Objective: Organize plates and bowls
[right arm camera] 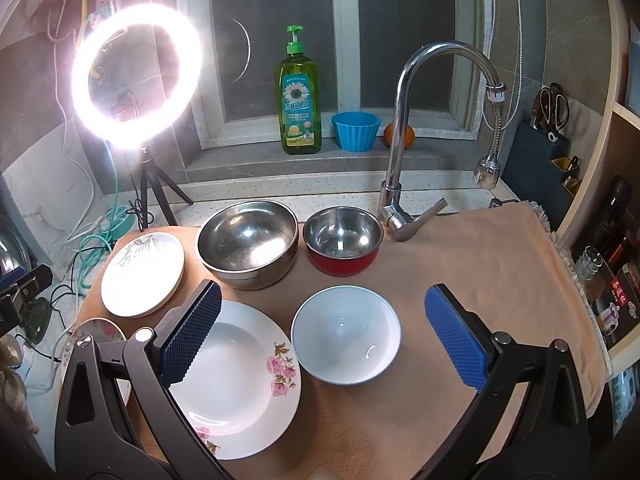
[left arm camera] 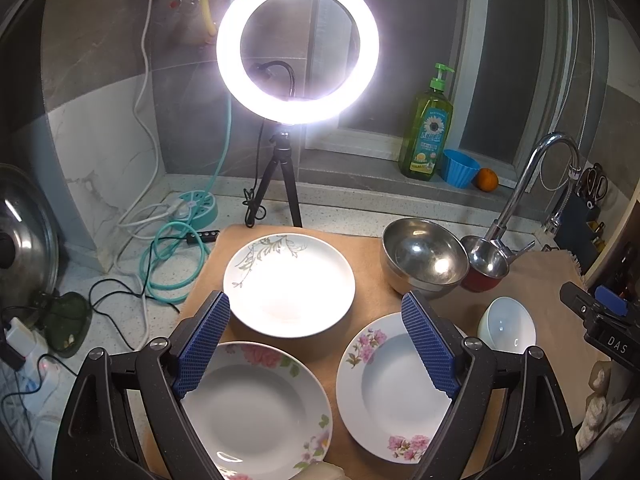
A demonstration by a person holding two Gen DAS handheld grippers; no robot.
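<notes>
On a tan mat [left arm camera: 360, 252] lie three plates: a green-leaf plate [left arm camera: 289, 285] at the back, a pink-flower plate [left arm camera: 256, 408] at the front left and a second pink-flower plate [left arm camera: 390, 388] to its right. Behind them stand a large steel bowl [right arm camera: 248, 242], a red-sided steel bowl [right arm camera: 342, 240] and a white bowl [right arm camera: 346, 334]. My left gripper [left arm camera: 320, 344] hovers open above the gap between the flower plates, holding nothing. My right gripper [right arm camera: 324, 340] is open over the white bowl, which sits between its blue pads [right arm camera: 456, 336].
A lit ring light [left arm camera: 298, 46] on a tripod stands behind the mat, with cables [left arm camera: 168, 256] and a power strip to the left. A faucet [right arm camera: 404, 128] rises behind the bowls. A soap bottle [right arm camera: 298, 96], blue cup [right arm camera: 355, 130] and orange sit on the sill. A knife block [right arm camera: 544, 152] is at the right.
</notes>
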